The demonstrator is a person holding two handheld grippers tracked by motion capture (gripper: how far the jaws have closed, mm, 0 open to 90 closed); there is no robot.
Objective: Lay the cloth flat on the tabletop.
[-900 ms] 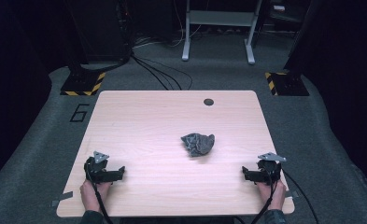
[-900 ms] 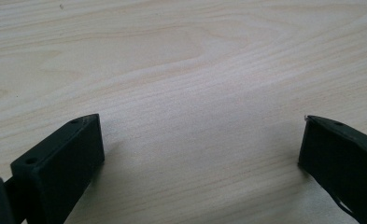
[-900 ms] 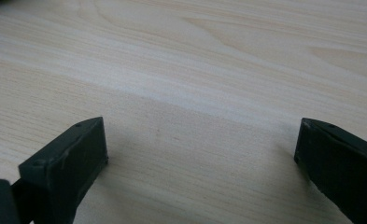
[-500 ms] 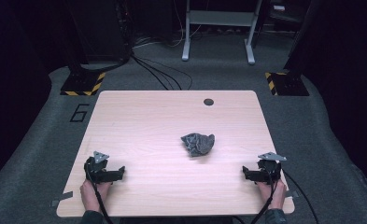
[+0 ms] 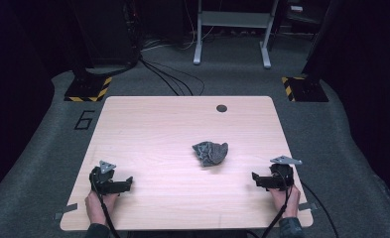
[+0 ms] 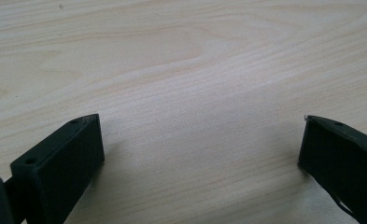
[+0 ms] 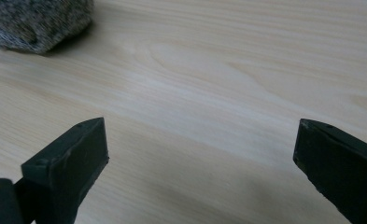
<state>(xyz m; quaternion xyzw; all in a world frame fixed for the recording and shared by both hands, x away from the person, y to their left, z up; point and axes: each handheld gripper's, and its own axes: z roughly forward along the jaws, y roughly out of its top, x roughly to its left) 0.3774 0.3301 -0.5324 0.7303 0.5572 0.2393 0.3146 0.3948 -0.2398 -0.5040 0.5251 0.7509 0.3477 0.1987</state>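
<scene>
A crumpled grey cloth lies right of the middle of the light wooden table. In the right gripper view its knitted edge sits at the top left. My left gripper rests near the front left of the table, held by a hand, jaws pointing toward the middle. In its own view the left gripper is open with bare wood between its jaws. My right gripper rests near the front right, facing left, a short way right of and nearer than the cloth. The right gripper is open and holds nothing.
A small dark round hole sits near the table's far edge. Grey carpet surrounds the table, with a metal stand, cables and two yellow-black striped bases behind it.
</scene>
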